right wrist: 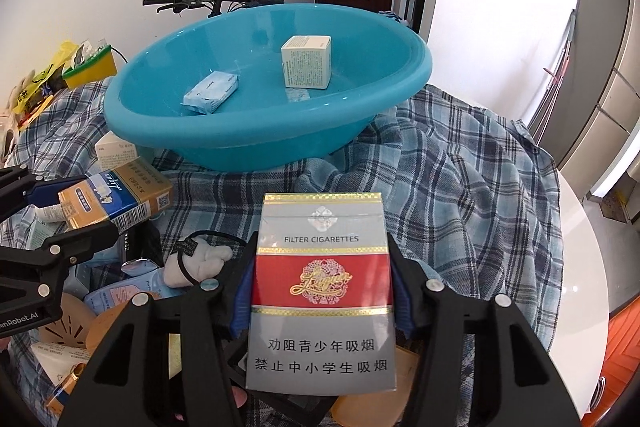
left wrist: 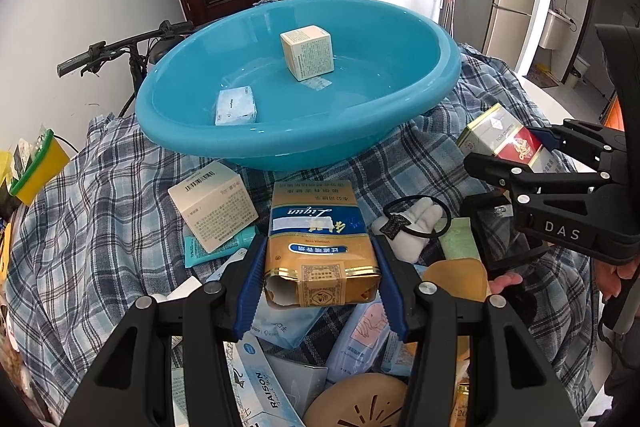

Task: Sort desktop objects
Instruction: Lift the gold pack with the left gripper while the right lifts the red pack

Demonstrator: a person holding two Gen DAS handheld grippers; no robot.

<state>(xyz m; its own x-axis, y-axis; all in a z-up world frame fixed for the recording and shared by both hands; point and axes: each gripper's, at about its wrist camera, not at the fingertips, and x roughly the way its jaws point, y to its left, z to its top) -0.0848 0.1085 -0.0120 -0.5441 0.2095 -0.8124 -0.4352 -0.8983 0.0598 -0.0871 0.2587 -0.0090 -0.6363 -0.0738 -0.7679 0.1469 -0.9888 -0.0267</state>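
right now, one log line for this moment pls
left gripper: shut on blue-gold cigarette pack | right gripper: shut on red-silver cigarette pack | blue basin: holds two boxes | both packs outside basin

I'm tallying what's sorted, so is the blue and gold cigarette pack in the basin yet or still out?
Out. The blue and gold cigarette pack sits clamped in the left gripper above the pile, short of the blue basin.

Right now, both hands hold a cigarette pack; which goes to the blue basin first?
Probably left: its blue-gold pack already points at the blue basin, which looks nearer there. The right's red-silver pack sits further back.
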